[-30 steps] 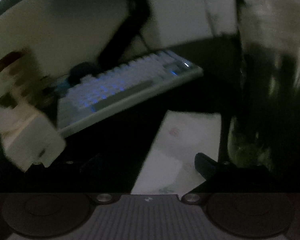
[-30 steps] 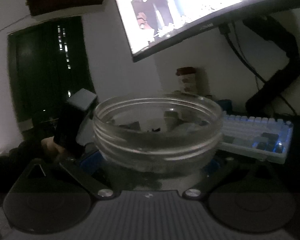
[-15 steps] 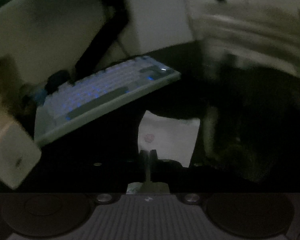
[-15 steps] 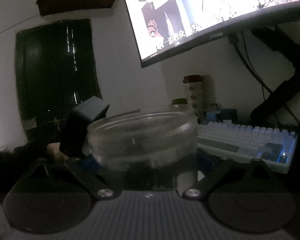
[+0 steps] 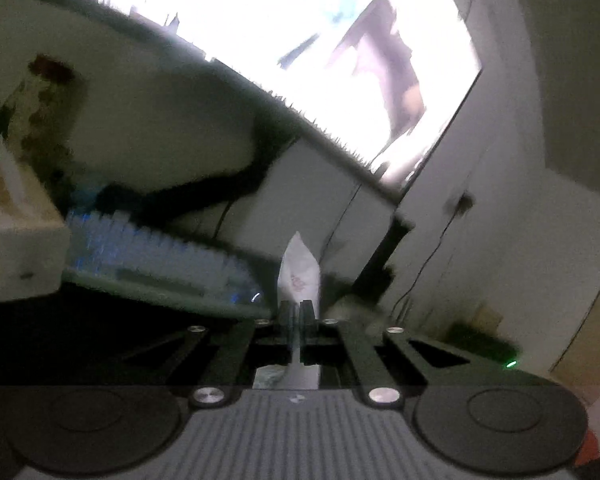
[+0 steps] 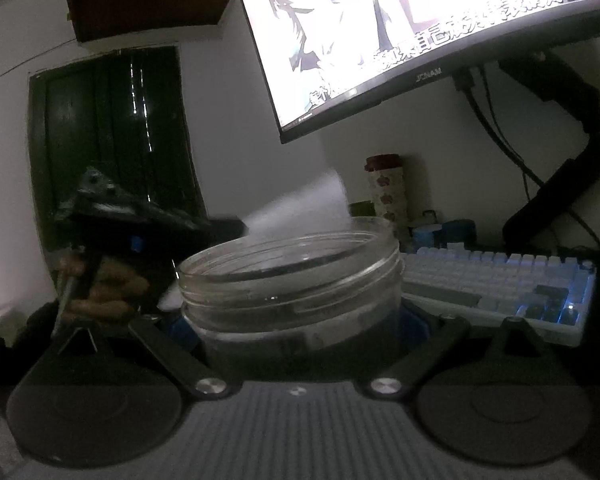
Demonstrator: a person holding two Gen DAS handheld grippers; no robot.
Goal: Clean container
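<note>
A clear wide-mouthed jar (image 6: 292, 280) with a threaded rim stands upright between the blue pads (image 6: 414, 324) of my right gripper (image 6: 296, 328), which is shut on its body. My left gripper (image 5: 297, 308) is shut on a white paper tissue (image 5: 300, 276) with a small red mark, which sticks up past the fingertips. In the right wrist view the left gripper (image 6: 224, 226) comes in from the left, held by a hand (image 6: 100, 292). It holds the tissue (image 6: 308, 208) just above the jar's far left rim. The jar's bottom is hidden in the dark.
A lit monitor (image 6: 420, 20) on a black arm (image 6: 560, 184) hangs over the desk. A backlit white keyboard (image 6: 496, 280) lies to the right of the jar. A tissue box (image 5: 16, 240), a patterned tumbler (image 6: 388, 188) and small blue cups (image 6: 444, 234) stand behind.
My left gripper closed on the tissue that lay on the desk, lifted it and rolled, bringing it up over the jar's rim. The right gripper kept the jar steady.
</note>
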